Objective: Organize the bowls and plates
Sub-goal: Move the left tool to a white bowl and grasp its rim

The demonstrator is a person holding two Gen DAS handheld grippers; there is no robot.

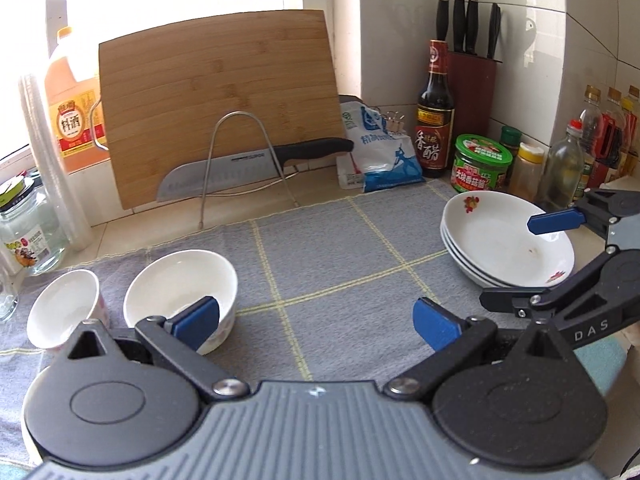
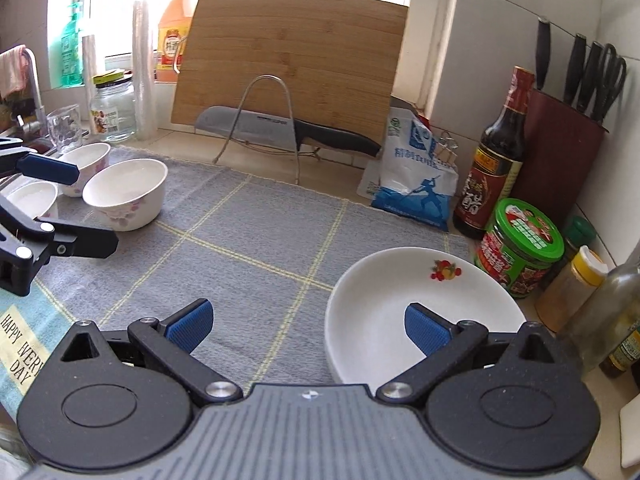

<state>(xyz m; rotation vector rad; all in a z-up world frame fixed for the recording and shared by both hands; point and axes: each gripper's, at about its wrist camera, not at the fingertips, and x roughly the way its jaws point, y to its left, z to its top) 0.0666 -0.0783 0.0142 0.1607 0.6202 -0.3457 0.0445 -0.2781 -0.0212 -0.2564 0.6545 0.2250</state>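
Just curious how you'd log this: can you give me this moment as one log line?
left gripper: open, by bowls | right gripper: open, over plates | plates: stacked | bowls: unstacked

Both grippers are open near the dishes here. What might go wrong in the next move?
1. The plates are stacked close to the jars and bottles; the green-lidded jar sits just behind them, so lifting or sliding a plate with the right gripper may knock it.
2. The left gripper has one finger right at the nearer bowl; closing carelessly could push it into the neighbouring bowl.
3. Glazed rims may slip from a two-finger pinch.
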